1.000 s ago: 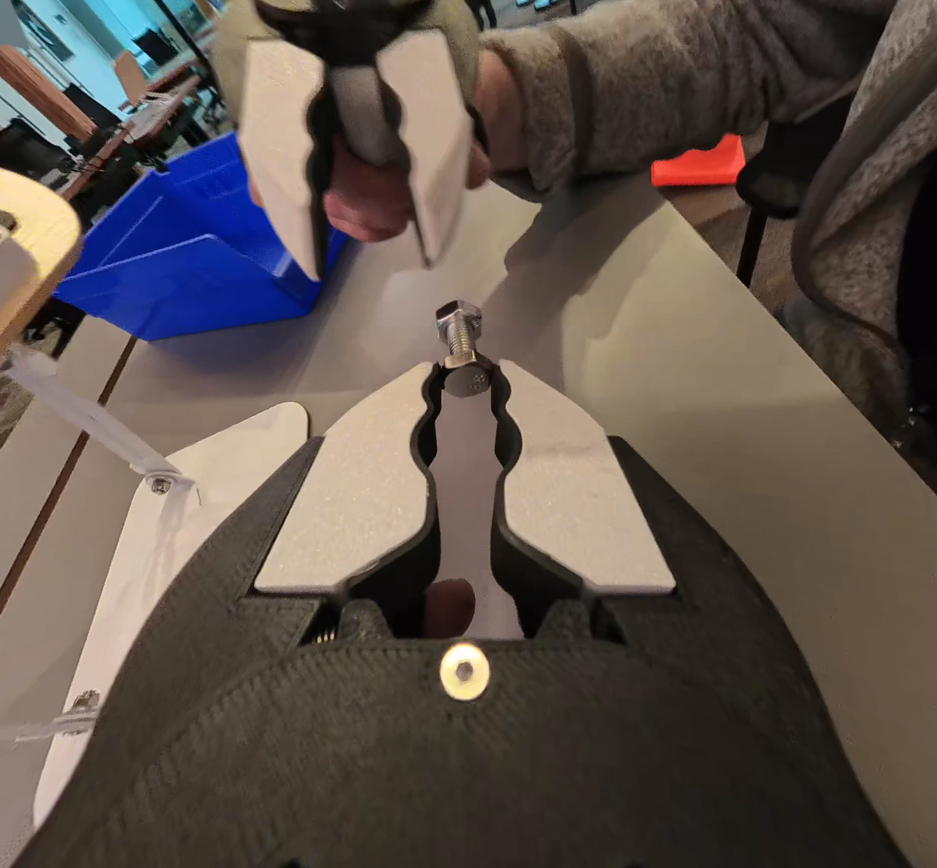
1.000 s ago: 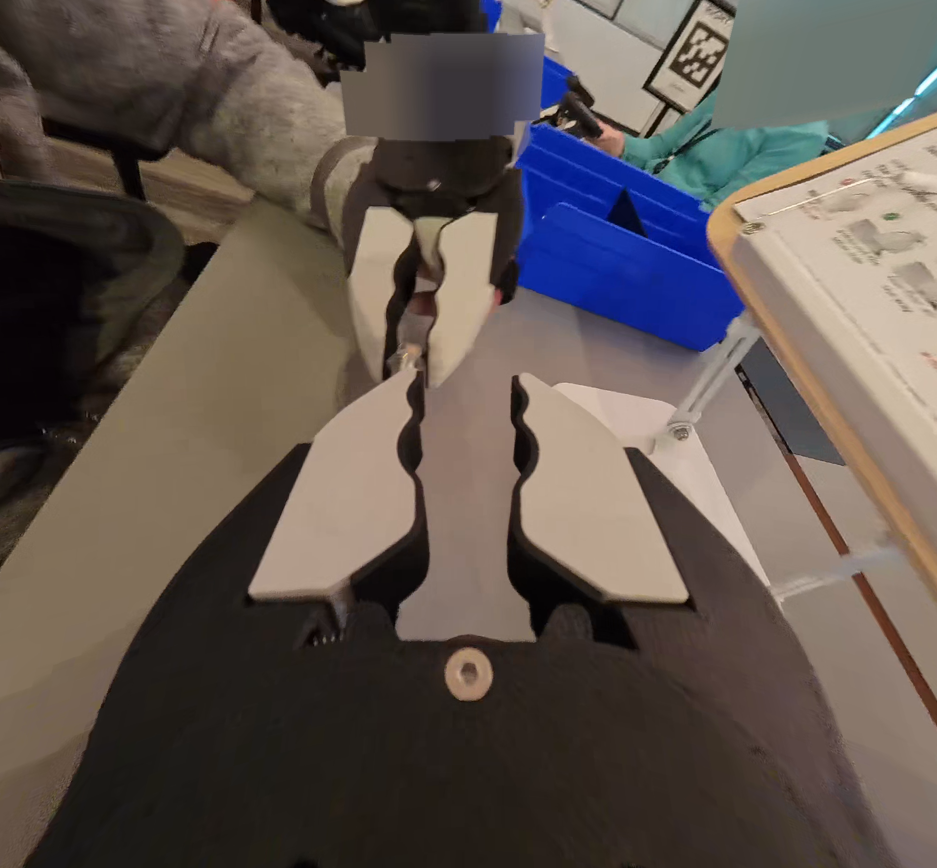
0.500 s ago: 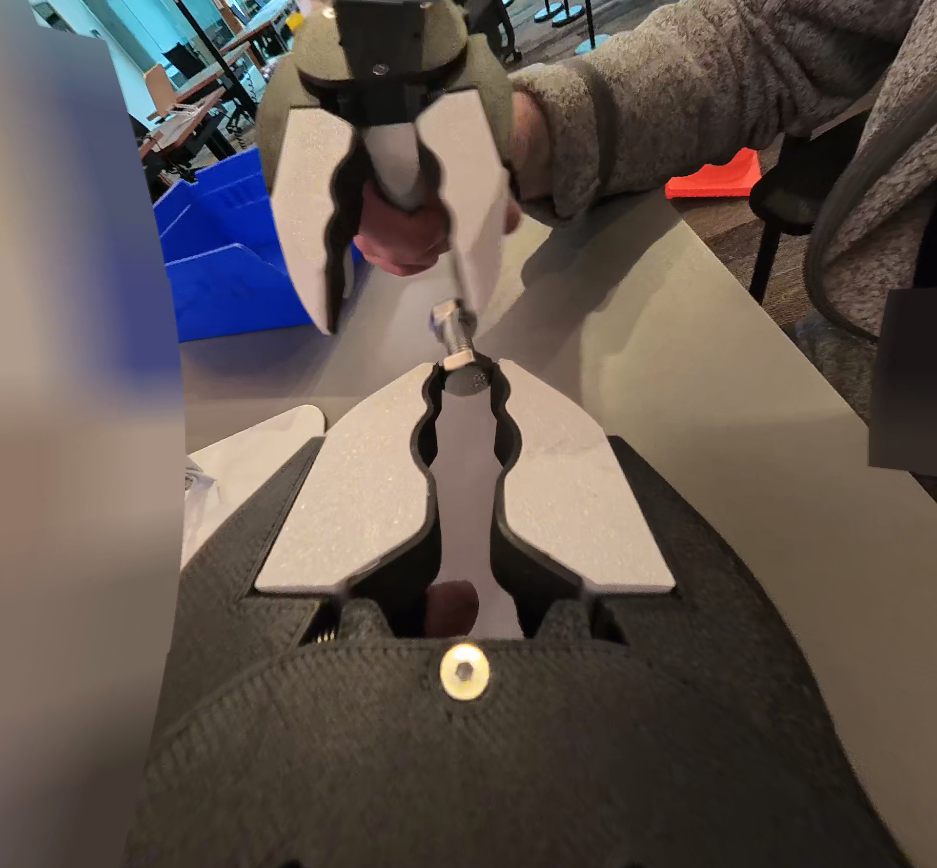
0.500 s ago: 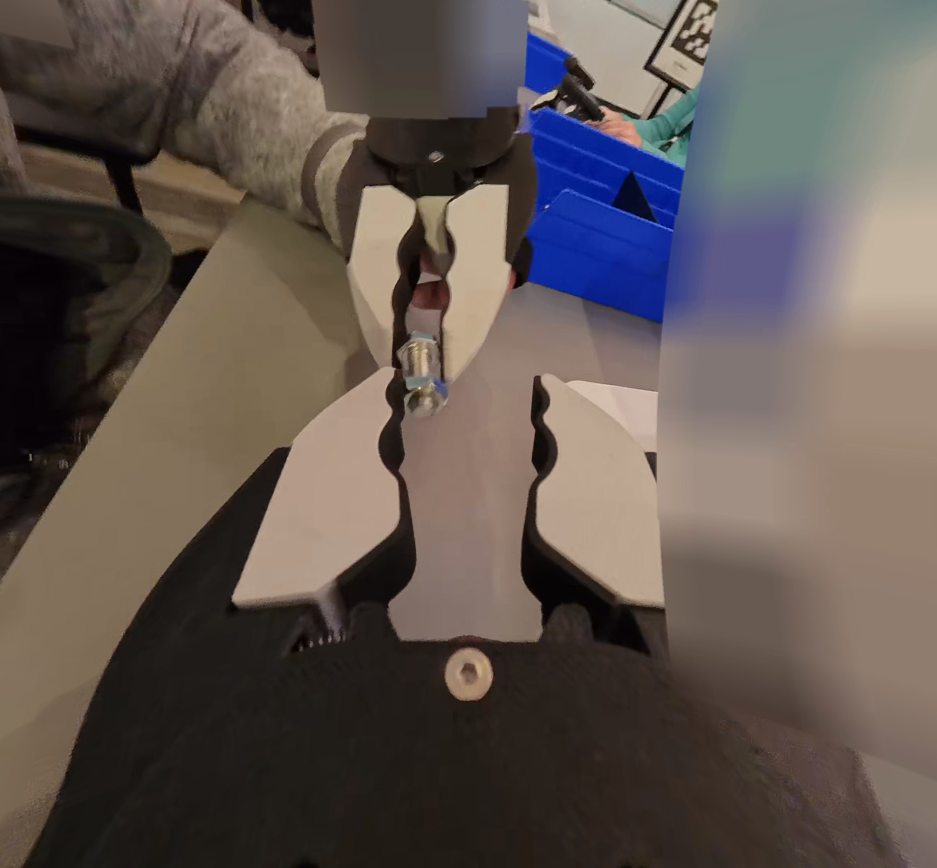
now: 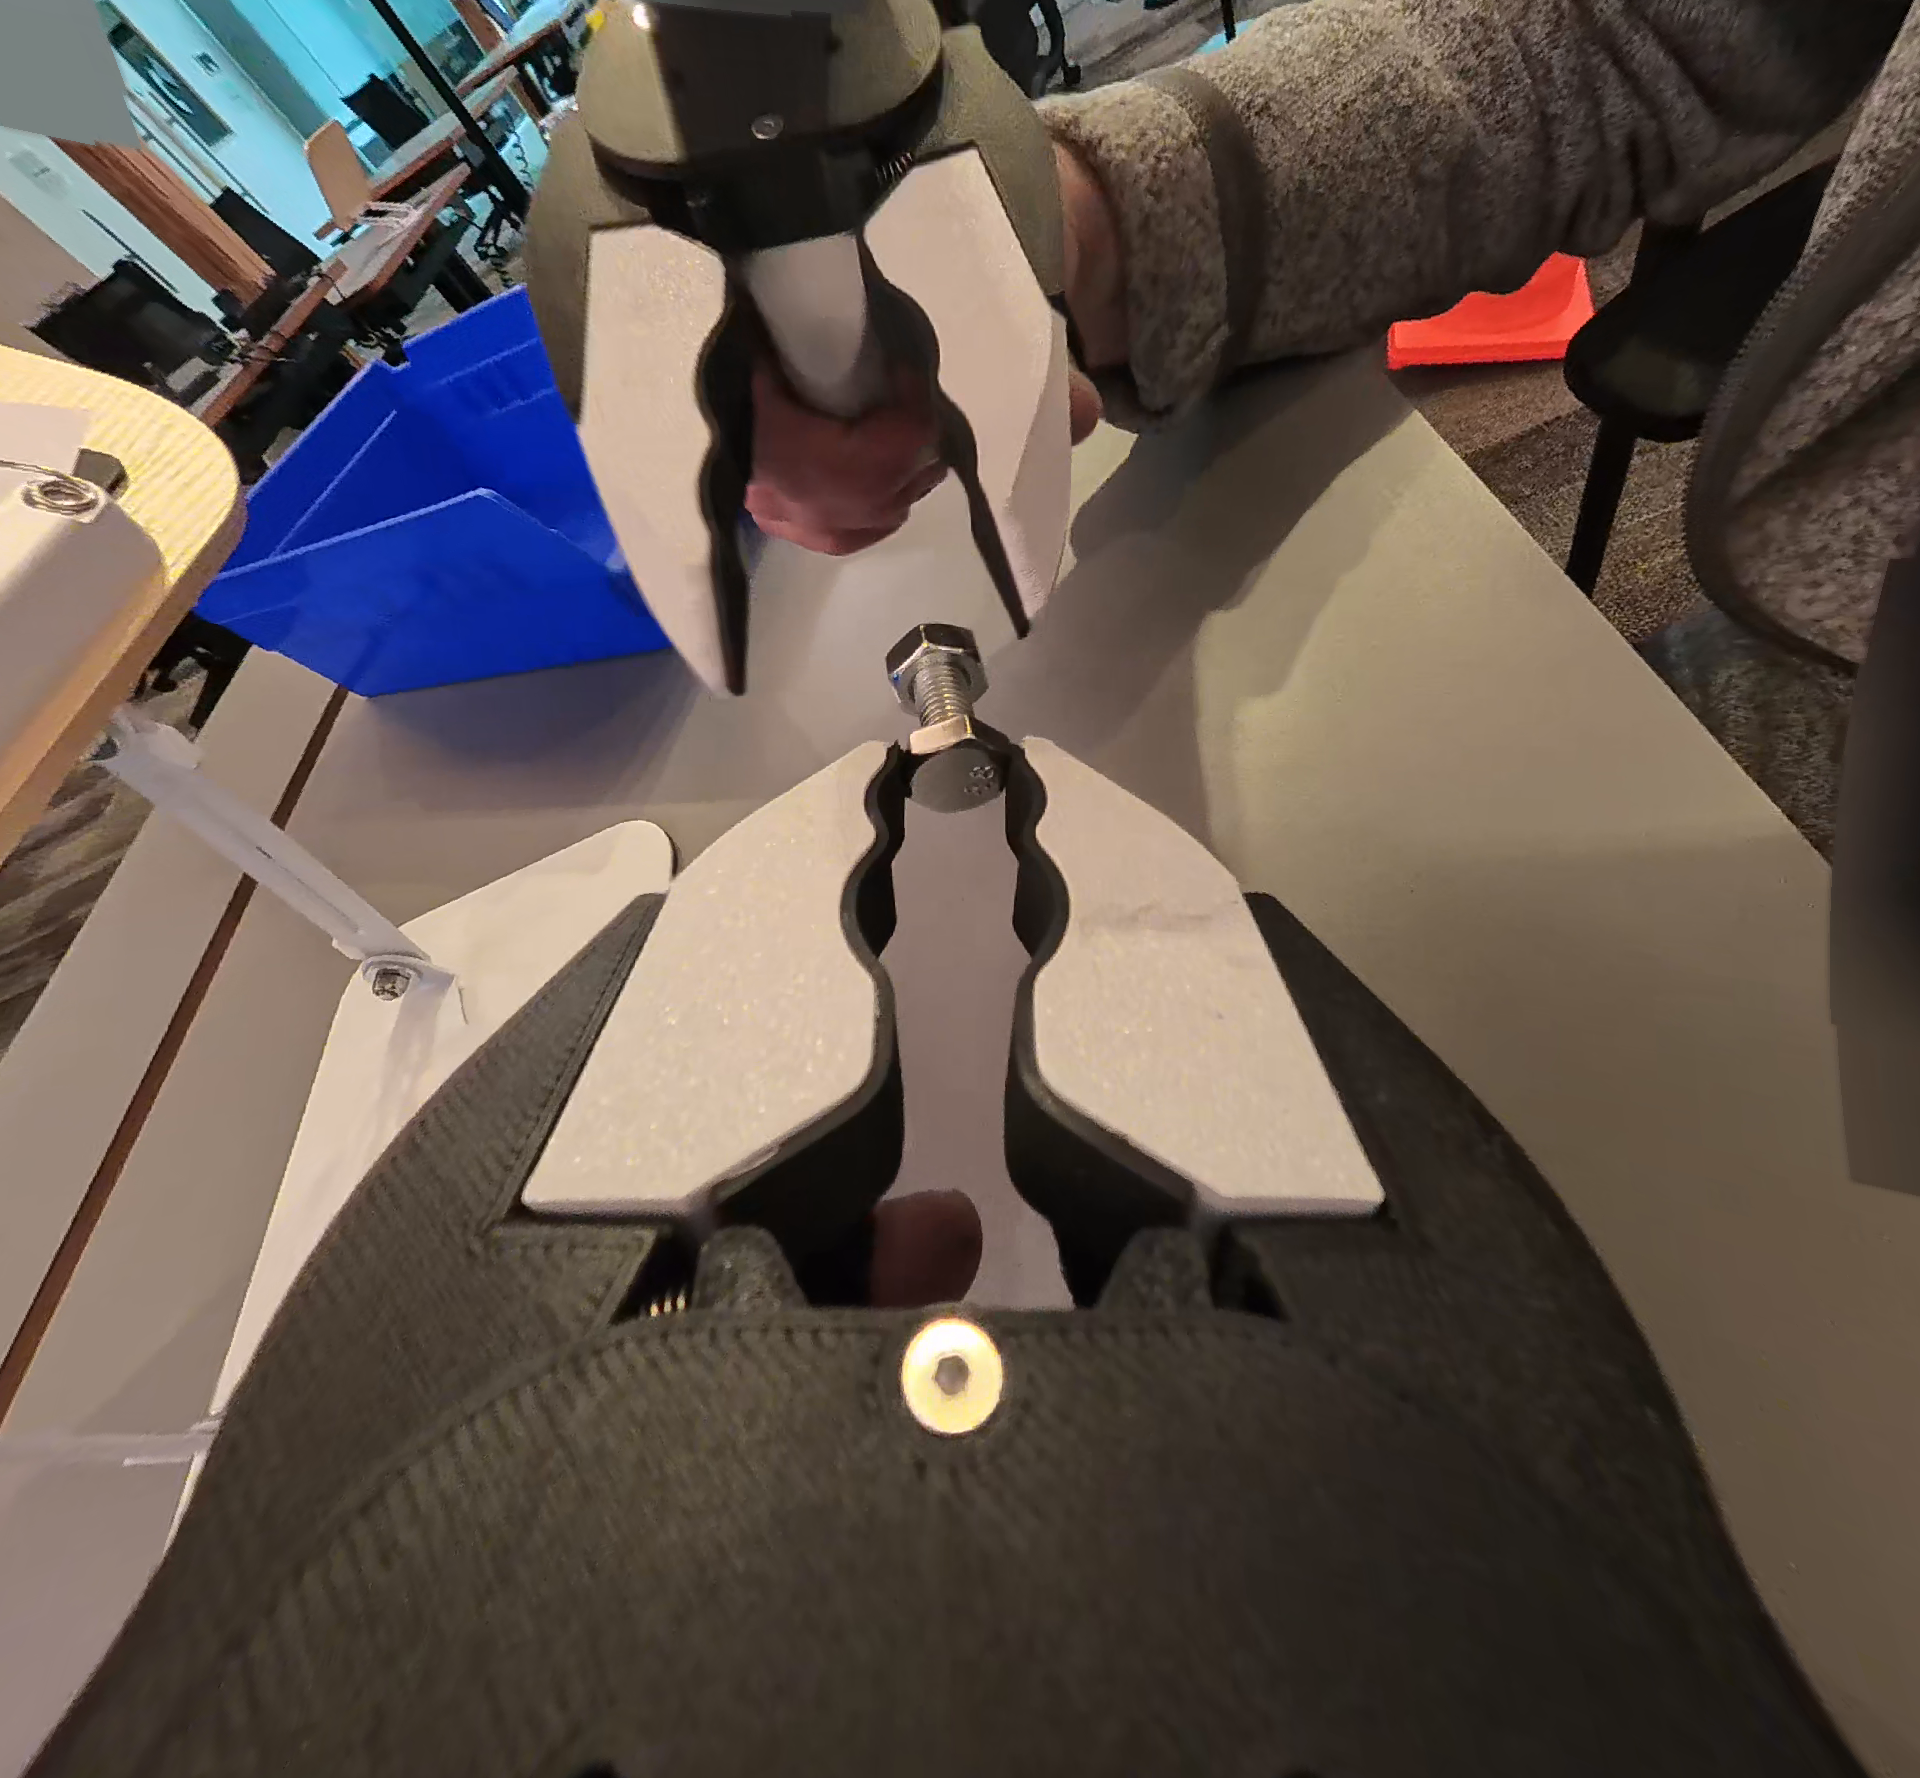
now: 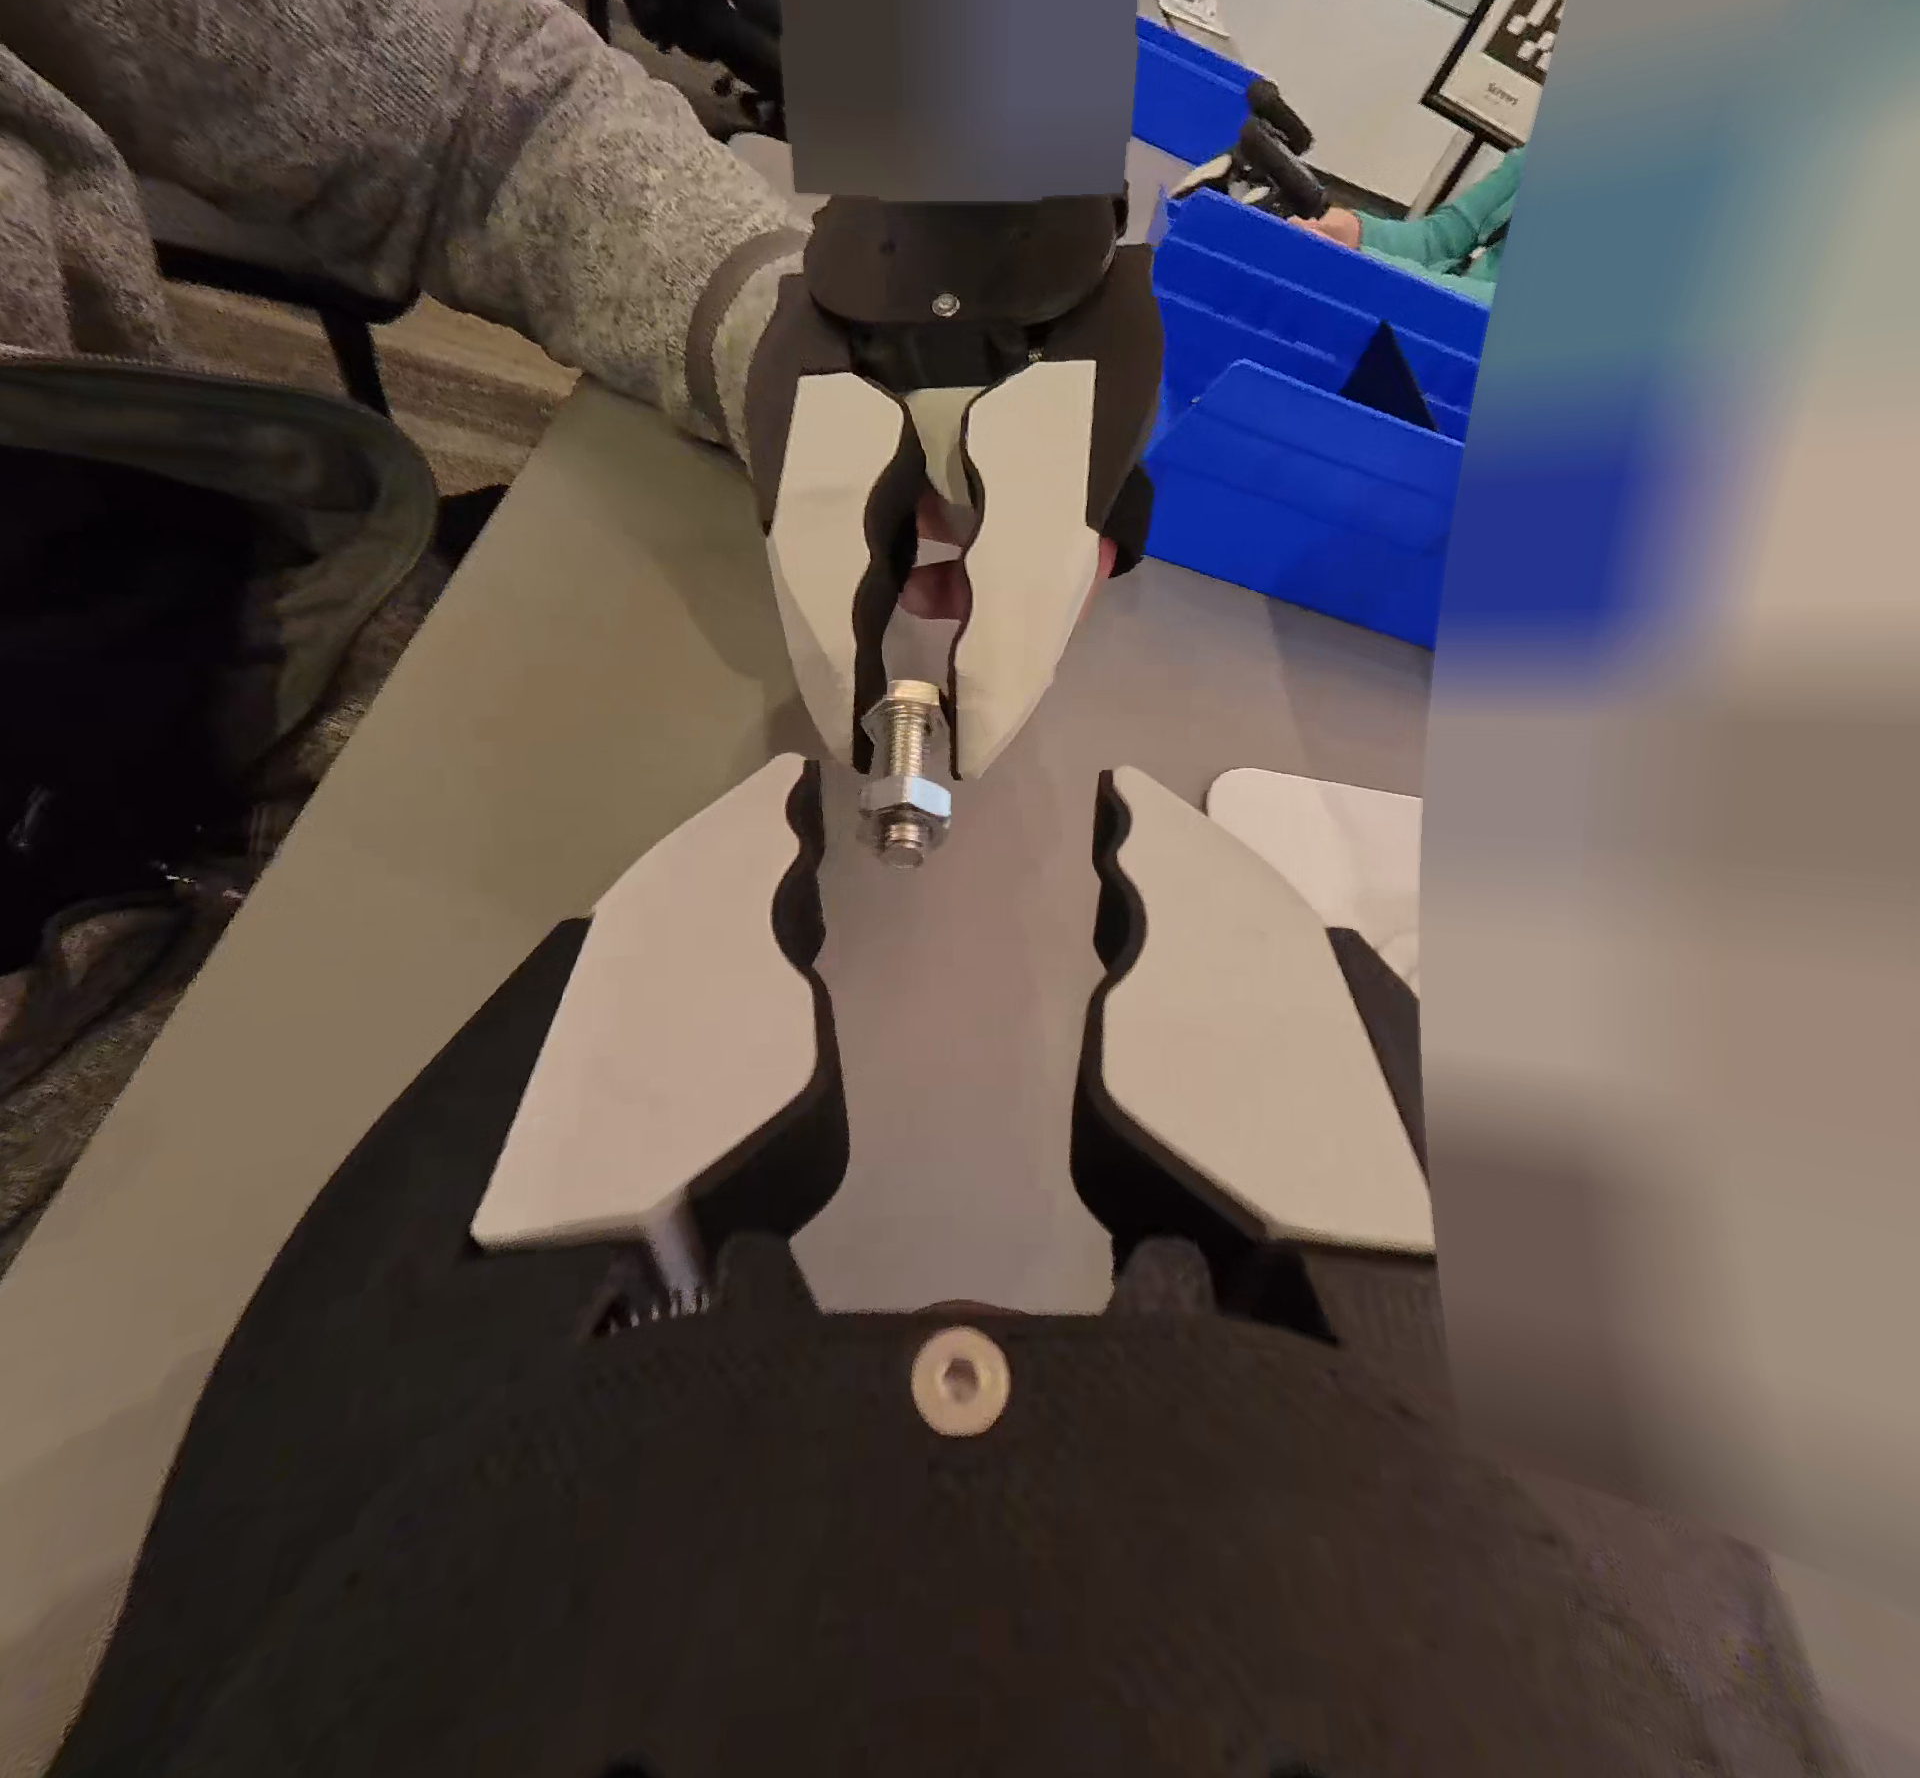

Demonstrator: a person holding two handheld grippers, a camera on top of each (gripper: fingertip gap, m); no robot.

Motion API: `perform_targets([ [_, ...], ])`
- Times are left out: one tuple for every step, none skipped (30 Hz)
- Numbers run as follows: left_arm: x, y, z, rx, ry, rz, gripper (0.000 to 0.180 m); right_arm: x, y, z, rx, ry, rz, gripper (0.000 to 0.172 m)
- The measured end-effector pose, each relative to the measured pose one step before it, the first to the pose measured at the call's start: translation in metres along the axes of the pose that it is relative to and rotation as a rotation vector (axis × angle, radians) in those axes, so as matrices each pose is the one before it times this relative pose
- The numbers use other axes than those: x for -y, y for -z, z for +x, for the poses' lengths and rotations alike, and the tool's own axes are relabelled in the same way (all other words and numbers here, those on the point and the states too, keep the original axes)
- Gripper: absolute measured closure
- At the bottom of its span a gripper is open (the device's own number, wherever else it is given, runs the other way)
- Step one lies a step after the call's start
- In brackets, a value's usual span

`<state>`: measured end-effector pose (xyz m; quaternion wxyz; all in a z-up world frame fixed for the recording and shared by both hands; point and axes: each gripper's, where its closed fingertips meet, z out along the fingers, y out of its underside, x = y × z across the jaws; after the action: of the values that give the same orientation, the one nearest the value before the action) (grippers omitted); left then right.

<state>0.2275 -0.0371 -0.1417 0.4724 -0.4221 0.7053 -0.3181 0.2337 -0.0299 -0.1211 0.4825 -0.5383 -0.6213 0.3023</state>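
The left gripper point(image 5: 951, 757) clamps the bolt point(image 5: 940, 705) by its head, the nut point(image 5: 932, 653) already threaded on. The right gripper point(image 6: 951, 793) hangs open just beside the nut — touching nothing.

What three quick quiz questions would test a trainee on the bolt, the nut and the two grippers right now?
1. True or false: the left gripper has its fingers closed on the head of the bolt.
2. The nut sits: A) on the bolt's thread, B) on the grey table, C) in the blue bin.
3. Fill in: the right gripper is ____, its fingers apart and off the bolt.

Key: 1 true; 2 A; 3 open.
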Motion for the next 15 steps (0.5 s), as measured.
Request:
perform_targets([
  [0.00105,0.00078,-0.00145,0.0089,0.001,0.0082,0.162,-0.00053,0.00022,-0.00032,0.0115,-0.0203,0.0042,0.124],
  [0.00148,0.00095,-0.00217,0.0129,0.0003,0.0091,0.162,-0.00017,0.00009,-0.00035,0.0136,-0.0251,0.009,0.125],
  [0.00142,0.00088,-0.00233,0.0164,-0.0036,0.0075,0.162,0.00064,-0.00028,-0.00095,0.0197,-0.0326,0.0156,0.125],
  [0.00127,0.00075,-0.00184,0.0147,-0.0075,0.0063,0.162,-0.00002,-0.00059,-0.00044,0.0166,-0.0345,0.0092,0.125],
  [0.00128,0.00044,-0.00091,0.0103,-0.007,0.0048,0.162,-0.0005,-0.00088,-0.00064,0.0169,-0.0278,0.0052,0.127],
  [0.00146,0.00066,-0.00244,0.0255,-0.0146,0.0041,0.163,-0.00018,-0.00094,-0.00139,0.0226,-0.0312,0.0089,0.131],
  [0.00076,0.00051,-0.0029,0.0278,-0.0178,-0.0018,0.162,0.00006,-0.00101,-0.00018,0.0187,-0.0401,0.0123,0.135],
  [0.00027,0.0003,-0.00082,0.0135,-0.0203,-0.0064,0.162,0.00207,-0.00032,-0.00055,0.0218,-0.0385,0.0267,0.137],
  [0.00043,0.00025,-0.00098,0.0174,-0.0243,-0.0048,0.162,0.00236,0.00036,-0.0008,0.0226,-0.0393,0.0257,0.139],
  [-0.00016,-0.00013,-0.00021,0.0115,-0.0198,-0.0081,0.162,0.0009,0.00048,0.00147,0.0061,-0.0361,0.0121,0.141],
  [-0.00094,-0.00083,0.00083,0.0042,-0.0208,-0.0123,0.162,0.00078,0.00033,0.00167,0.004,-0.0294,0.0141,0.14],
  [-0.00066,-0.00092,0.00032,0.0105,-0.0202,-0.0089,0.162,0.00152,0.00012,-0.00101,0.023,-0.0289,0.0214,0.14],
  [-0.00083,-0.00087,-0.00057,0.0129,-0.0118,-0.0088,0.162,0.00121,-0.00028,-0.00118,0.0204,-0.0248,0.016,0.141],
  [-0.00046,-0.00077,0.00114,-0.0034,-0.0069,-0.0045,0.162,-0.00018,-0.00053,0.00045,0.0028,-0.0134,0.0036,0.143],
  [0.00061,-0.00004,0.00043,0.0027,-0.0088,0.004,0.162,-0.0006,-0.00006,0.00125,-0.0041,-0.0061,0.0008,0.148],
])
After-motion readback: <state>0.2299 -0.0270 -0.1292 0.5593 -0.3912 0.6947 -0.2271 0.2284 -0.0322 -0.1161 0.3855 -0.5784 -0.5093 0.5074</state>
